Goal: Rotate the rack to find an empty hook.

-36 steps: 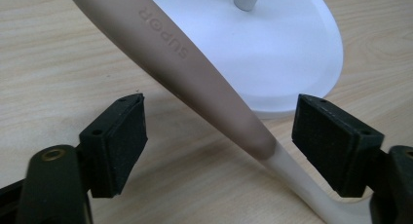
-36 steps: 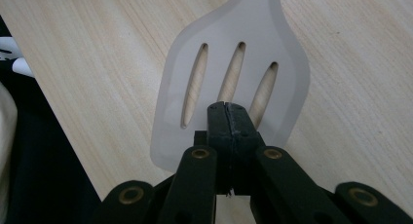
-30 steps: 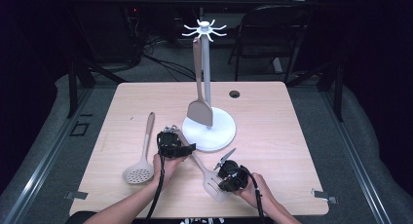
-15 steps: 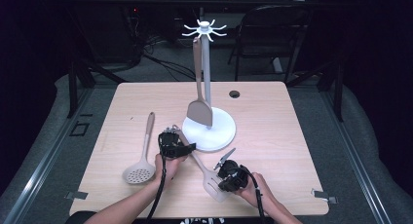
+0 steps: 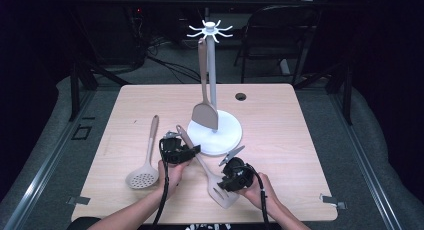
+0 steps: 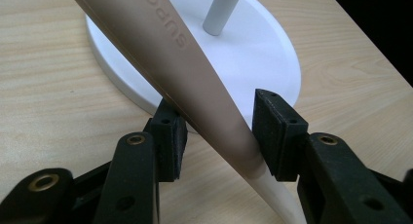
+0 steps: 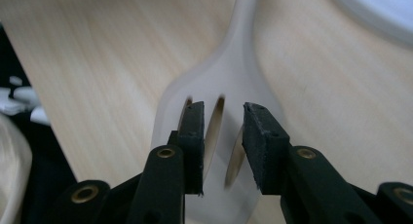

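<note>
Table: a pale wood-grain table (image 5: pixel 300 140) is seen from above, with a small dark hole (image 5: pixel 241 96) near its far edge.
Room: dark surroundings; grey floor, cables and a black chair (image 5: pixel 280 35) are seen beyond the table.
Stand: a white stand (image 5: pixel 215 132) with a round base and hooked top is set near the table's middle; a turner (image 5: pixel 204 110) is hung from one hook, its blade over the base.
Skimmer: a skimmer (image 5: pixel 145 162) is laid flat left of the stand, well apart from the grippers.
Spatula: a slotted spatula (image 5: pixel 207 172) is laid on the table in front of the stand, handle toward the base, blade toward the person.
Left gripper: the left gripper (image 5: pixel 192 151) is placed around the spatula's handle; its jaws have just been closing, and in the left gripper view (image 6: pixel 216 131) the handle is touched by both pads.
Right gripper: the right gripper (image 5: pixel 225 182) is held over the blade; its jaws have just been opening, and in the right gripper view (image 7: pixel 221 141) a gap is seen between them above the slots (image 7: pixel 214 126).
Change: the spatula, skimmer and stand are found where they were a second ago.
</note>
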Demonstrator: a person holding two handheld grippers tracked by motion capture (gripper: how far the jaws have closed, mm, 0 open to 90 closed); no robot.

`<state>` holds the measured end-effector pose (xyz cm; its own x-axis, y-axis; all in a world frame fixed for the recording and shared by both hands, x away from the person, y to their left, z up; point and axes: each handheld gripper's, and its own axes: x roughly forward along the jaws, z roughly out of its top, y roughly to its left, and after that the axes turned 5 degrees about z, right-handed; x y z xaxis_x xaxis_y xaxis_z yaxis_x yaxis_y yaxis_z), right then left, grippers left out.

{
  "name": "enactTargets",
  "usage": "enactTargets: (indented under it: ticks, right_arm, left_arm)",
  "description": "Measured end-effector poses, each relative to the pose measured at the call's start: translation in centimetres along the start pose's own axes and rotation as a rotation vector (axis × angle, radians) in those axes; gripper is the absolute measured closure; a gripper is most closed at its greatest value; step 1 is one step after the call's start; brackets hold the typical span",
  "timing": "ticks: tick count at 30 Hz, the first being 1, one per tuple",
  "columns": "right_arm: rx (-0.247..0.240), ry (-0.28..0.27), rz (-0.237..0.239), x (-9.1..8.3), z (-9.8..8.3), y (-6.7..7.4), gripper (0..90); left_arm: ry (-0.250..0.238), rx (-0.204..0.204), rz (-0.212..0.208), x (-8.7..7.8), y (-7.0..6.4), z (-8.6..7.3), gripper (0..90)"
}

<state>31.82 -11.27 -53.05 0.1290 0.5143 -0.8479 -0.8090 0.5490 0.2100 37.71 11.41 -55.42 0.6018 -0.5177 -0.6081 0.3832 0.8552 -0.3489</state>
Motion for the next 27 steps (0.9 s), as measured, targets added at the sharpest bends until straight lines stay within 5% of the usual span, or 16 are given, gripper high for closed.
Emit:
enactTargets:
  ticks: [6,12,19,27]
  right_arm:
    - [0.007,-0.059,-0.032,1.2,2.5,0.2,63.8]
    - [0.003,-0.038,-0.035,3.0,3.5,-0.2,66.5]
    - [0.008,-0.089,0.003,2.3,3.4,-0.1,73.8]
    - [0.002,-0.15,0.001,0.9,3.0,0.5,75.3]
  left_arm:
    - [-0.025,0.0,-0.004,-0.8,-0.4,-0.1,58.6]
    - [-0.047,0.011,-0.021,-1.6,-0.8,-0.1,59.8]
    - [-0.088,0.06,-0.046,-3.2,-1.5,0.1,61.5]
    - [-0.127,0.106,-0.138,-4.9,-2.5,0.1,63.9]
